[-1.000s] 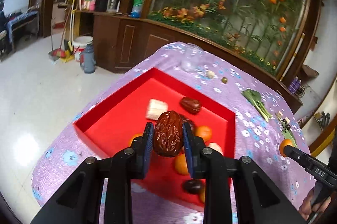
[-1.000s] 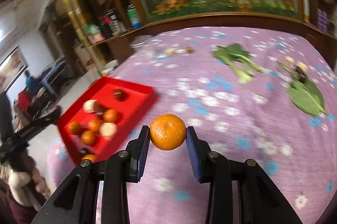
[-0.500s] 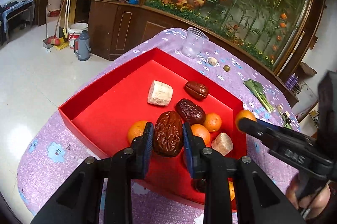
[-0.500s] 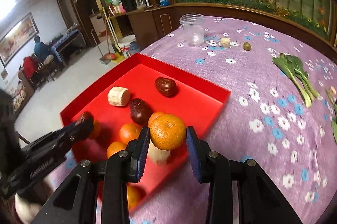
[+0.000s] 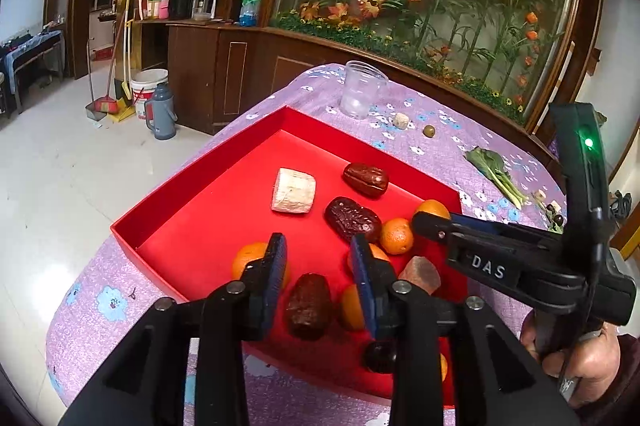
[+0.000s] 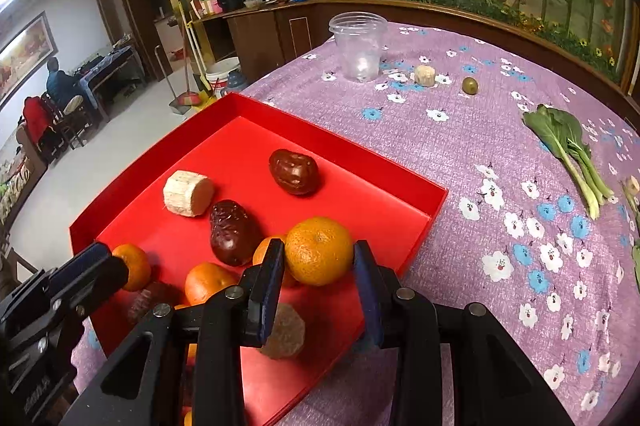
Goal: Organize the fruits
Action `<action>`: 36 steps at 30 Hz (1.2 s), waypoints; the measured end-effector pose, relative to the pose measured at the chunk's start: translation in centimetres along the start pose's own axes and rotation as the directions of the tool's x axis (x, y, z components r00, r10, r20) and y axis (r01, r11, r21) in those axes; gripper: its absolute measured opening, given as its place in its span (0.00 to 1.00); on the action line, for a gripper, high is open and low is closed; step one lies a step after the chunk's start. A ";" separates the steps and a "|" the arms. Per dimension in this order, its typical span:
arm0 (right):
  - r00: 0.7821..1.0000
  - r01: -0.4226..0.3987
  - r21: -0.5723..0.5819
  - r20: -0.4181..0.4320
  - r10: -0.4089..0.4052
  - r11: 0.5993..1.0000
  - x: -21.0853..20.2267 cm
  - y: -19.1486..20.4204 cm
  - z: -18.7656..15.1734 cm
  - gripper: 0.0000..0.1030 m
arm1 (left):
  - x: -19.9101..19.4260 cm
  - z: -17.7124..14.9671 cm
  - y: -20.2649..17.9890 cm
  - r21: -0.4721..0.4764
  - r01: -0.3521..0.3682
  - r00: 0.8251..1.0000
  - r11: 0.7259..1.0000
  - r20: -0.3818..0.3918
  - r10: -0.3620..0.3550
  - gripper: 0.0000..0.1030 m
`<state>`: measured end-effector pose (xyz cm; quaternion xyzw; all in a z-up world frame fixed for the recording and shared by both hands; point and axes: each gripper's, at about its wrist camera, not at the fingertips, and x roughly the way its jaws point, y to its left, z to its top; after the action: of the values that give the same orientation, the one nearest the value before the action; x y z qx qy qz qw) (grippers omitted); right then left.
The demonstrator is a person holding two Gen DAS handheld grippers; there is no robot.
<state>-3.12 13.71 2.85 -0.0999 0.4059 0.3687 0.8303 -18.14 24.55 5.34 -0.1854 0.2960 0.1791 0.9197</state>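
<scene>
The left gripper (image 5: pixel 320 262) is spread open above a wrinkled brown date (image 5: pixel 308 306) lying in the red tray (image 5: pixel 192 186). The right gripper (image 6: pixel 319 266), marked "DAS", clasps a glossy, dimpled tangerine (image 6: pixel 319 251) over the tray's right side.

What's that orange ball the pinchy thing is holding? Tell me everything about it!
It is a small orange, round with dimpled, slightly shiny peel and a little dent where the stem was, facing up. It looks whole and unpeeled. The right gripper squeezes it between two blue pads, one on each side, holding it above the near corner of the red tray. Only the pads touch it. Other oranges lie in the tray below.
</scene>
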 end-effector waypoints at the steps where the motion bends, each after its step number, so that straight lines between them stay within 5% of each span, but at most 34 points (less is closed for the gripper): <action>1: 1.000 0.000 0.002 0.000 0.000 1.000 0.1 0.0 0.1 0.37 | -0.1 0.0 -0.1 0.002 -0.002 1.000 1.000 0.004 0.002 0.40; 7: 1.000 -0.015 0.021 0.002 0.015 1.000 0.6 -0.3 0.5 0.39 | -0.5 0.1 -0.5 0.008 -0.016 1.000 1.000 0.022 0.015 0.59; 15: 0.999 -0.034 0.030 0.008 0.034 0.999 0.4 -0.2 0.5 0.45 | -0.7 0.2 -0.6 0.009 -0.020 0.999 1.000 0.027 0.019 0.69; 36: 0.996 -0.068 0.060 0.066 0.064 0.996 -3.5 -0.3 -1.0 0.59 | -2.8 -0.1 -2.1 0.053 -0.076 0.997 0.996 0.038 0.074 0.82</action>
<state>-4.88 11.15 4.72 -0.0485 0.3935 0.3861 0.8329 -19.38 22.08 7.49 -0.1458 0.2907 0.2085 0.9224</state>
